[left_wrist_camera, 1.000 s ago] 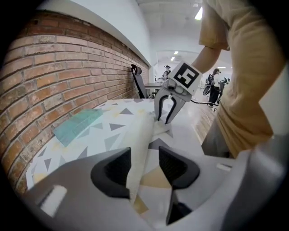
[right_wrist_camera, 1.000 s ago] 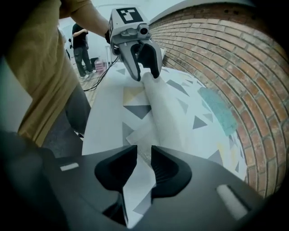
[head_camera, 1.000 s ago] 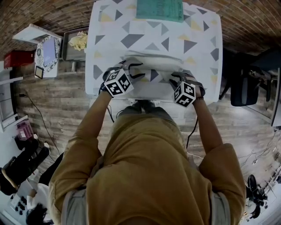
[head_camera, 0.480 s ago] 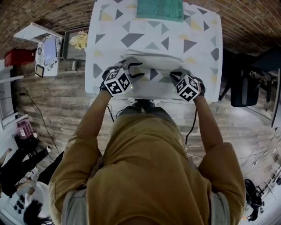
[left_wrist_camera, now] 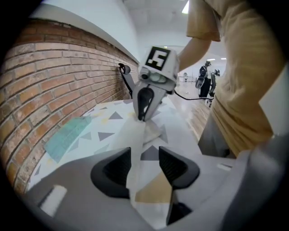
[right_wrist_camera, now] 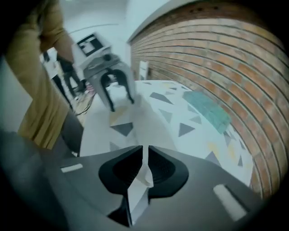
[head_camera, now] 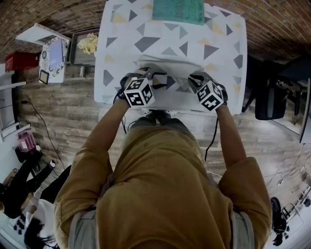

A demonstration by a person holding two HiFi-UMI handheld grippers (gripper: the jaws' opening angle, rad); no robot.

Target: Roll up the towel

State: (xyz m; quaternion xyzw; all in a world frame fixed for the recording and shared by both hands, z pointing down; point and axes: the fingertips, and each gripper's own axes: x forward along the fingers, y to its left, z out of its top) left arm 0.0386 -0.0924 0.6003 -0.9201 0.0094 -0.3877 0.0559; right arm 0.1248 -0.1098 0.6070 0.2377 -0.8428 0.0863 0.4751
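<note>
item: towel [head_camera: 171,83], white with grey and yellow triangles (same print as the table [head_camera: 221,44] under it, so i can hardly trace its edges), lying at the near end of the table, its near hem stretched between my two tools. left gripper [left_wrist_camera: 143,168]: clamped on a thick fold of that hem, cloth filling the gap between the jaws. right gripper [right_wrist_camera: 143,168]: pinched almost flat on a thin bit of the same hem. also present: teal cloth [head_camera: 177,10], far end, well apart. risks i log: the right pinch holds little fabric and could slip out as i turn the hem over; uneven pull between my hands would skew the roll into a cone; dragging rather than rolling would slide the whole towel away.
</note>
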